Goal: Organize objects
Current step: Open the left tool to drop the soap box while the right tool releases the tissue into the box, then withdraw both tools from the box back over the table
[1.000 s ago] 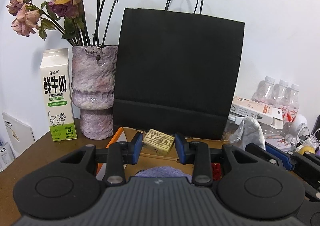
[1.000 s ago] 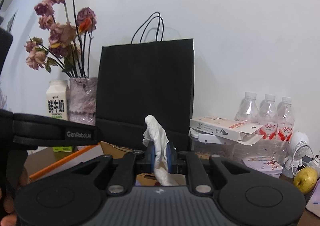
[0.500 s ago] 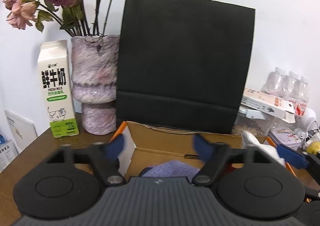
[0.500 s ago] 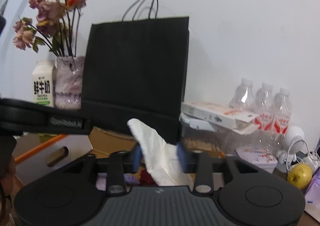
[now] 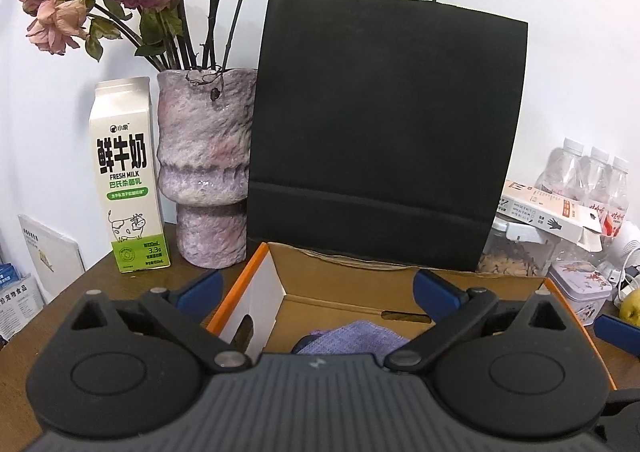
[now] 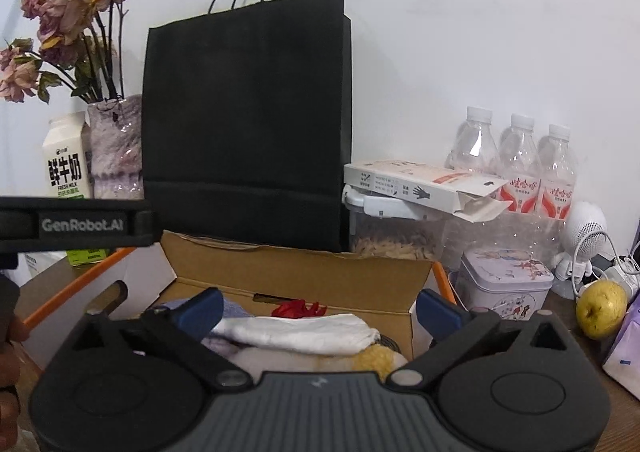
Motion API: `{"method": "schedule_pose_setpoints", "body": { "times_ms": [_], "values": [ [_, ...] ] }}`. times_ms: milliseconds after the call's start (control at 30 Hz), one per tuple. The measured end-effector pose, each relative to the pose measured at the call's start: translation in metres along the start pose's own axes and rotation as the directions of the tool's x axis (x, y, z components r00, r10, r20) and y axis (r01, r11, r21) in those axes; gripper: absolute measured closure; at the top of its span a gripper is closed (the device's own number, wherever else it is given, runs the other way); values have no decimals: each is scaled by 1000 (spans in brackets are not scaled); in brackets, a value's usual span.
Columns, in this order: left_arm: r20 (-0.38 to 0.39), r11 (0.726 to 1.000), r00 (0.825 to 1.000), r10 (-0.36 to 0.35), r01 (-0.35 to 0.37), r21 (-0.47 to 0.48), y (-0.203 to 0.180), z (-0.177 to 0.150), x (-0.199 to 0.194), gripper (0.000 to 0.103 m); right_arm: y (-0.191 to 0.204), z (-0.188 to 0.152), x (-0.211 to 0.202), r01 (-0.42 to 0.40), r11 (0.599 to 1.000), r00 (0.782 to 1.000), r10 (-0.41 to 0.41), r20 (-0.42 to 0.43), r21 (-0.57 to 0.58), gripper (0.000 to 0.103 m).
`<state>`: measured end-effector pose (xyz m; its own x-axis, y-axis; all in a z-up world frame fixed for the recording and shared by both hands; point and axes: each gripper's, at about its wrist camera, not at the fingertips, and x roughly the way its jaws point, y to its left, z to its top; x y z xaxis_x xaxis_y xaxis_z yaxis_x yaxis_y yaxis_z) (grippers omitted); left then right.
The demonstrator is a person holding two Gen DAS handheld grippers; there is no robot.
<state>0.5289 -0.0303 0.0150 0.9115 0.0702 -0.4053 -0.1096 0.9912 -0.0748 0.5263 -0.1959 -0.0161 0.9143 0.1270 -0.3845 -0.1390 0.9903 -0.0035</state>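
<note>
An open cardboard box [image 5: 340,284] with an orange rim stands in front of me, a purple cloth [image 5: 352,336] lying in it. My left gripper [image 5: 316,288] hangs over the box's left part, its jaws opening wide with nothing between them. In the right wrist view a white cloth [image 6: 304,334] lies loose in the box [image 6: 304,272], beside a red item [image 6: 296,308] and a yellow fuzzy thing [image 6: 376,358]. My right gripper [image 6: 320,312] stands just above it, jaws opening, pads clear of the cloth. The left gripper's body [image 6: 80,226] shows at the left.
Behind the box stand a black paper bag [image 5: 384,131], a purple vase [image 5: 204,167] of dried roses and a milk carton [image 5: 126,175]. To the right are water bottles [image 6: 516,167], a glove carton [image 6: 420,191] on a plastic container, a tin [image 6: 504,284] and a pear [image 6: 600,308].
The left jaws opened and the small tan packet they held is out of sight. The right jaws opened and the white cloth dropped into the box.
</note>
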Motion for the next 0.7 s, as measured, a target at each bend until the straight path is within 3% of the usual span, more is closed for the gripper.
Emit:
{"method": "schedule_pose_setpoints", "body": {
  "times_ms": [700],
  "values": [
    [1,1000,1000,-25,25,3,5,-11,-30,0,-3,-8,-35,-17,1000,999,18,41,-13,0]
  ]
}}
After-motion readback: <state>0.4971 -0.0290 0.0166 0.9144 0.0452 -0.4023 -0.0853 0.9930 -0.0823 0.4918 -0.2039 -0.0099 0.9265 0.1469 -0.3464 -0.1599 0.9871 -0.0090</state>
